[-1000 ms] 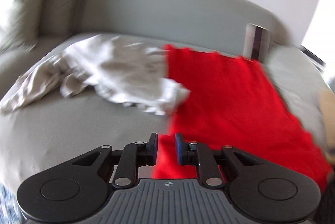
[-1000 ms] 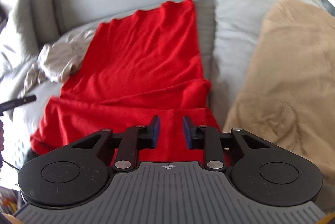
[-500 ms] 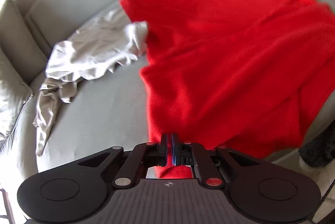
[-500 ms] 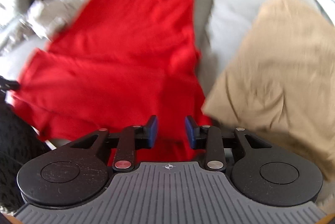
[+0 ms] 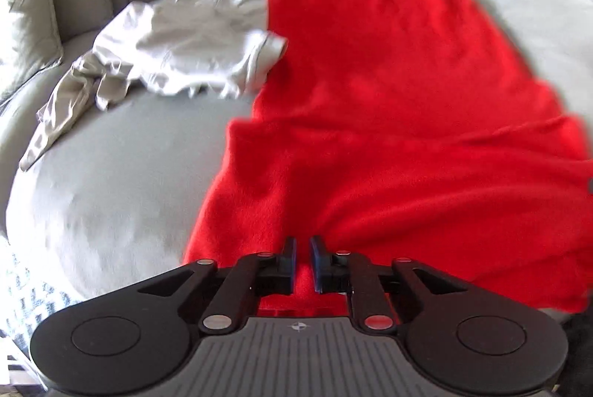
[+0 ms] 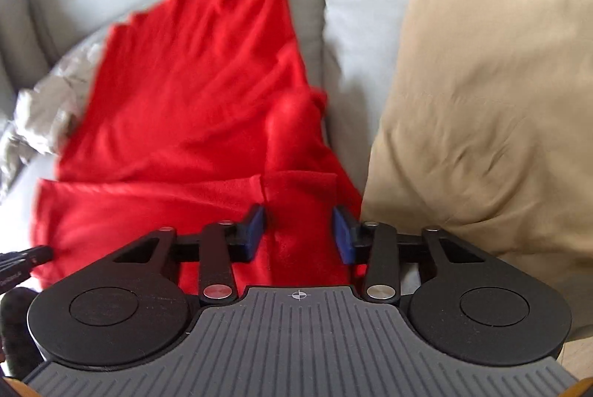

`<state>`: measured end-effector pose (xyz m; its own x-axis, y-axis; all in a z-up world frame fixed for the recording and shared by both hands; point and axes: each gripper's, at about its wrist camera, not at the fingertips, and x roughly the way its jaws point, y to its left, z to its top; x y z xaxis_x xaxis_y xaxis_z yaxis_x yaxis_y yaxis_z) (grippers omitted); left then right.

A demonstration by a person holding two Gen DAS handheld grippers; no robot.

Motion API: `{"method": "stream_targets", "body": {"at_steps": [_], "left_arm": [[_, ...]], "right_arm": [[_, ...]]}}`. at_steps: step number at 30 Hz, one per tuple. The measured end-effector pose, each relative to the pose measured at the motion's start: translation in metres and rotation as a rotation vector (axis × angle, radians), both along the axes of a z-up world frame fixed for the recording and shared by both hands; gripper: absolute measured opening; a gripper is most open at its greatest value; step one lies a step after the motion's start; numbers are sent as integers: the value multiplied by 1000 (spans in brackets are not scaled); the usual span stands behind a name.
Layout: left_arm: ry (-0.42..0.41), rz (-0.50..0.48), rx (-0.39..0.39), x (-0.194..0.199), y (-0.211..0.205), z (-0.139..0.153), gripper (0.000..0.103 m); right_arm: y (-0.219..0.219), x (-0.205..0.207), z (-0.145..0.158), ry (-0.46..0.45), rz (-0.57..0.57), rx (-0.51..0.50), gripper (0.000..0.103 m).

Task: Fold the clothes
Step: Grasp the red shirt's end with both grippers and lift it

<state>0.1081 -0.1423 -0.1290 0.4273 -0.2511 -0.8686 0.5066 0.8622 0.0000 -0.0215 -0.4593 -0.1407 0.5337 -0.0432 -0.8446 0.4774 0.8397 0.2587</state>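
The red garment (image 5: 389, 122) lies spread over the sofa (image 5: 122, 182); the left gripper (image 5: 303, 258) pinches its near edge, while the right gripper (image 6: 298, 230) hangs spread wide over its near right corner

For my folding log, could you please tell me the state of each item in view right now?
Red fleece garment: spread on the sofa, near edge rumpled.
Crumpled pale beige garment: unfolded, heaped beside the red one.
Tan cloth: loosely draped, unfolded.
Left claw: narrow gap, red fabric between the fingers; grip unclear.
Right claw: open above the red hem.
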Motion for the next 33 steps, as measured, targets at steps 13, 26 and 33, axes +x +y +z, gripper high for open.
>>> {"method": "stream_targets", "body": {"at_steps": [13, 26, 33], "left_arm": [[-255, -56, -138, 66, -29, 119, 80], [-122, 26, -130, 237, -75, 7, 13], [-191, 46, -168, 308, -96, -19, 42]], "right_arm": [[-10, 46, 163, -285, 114, -56, 75], [-84, 215, 36, -134, 74, 26, 25], [-134, 283, -19, -172, 5, 46, 50]]}}
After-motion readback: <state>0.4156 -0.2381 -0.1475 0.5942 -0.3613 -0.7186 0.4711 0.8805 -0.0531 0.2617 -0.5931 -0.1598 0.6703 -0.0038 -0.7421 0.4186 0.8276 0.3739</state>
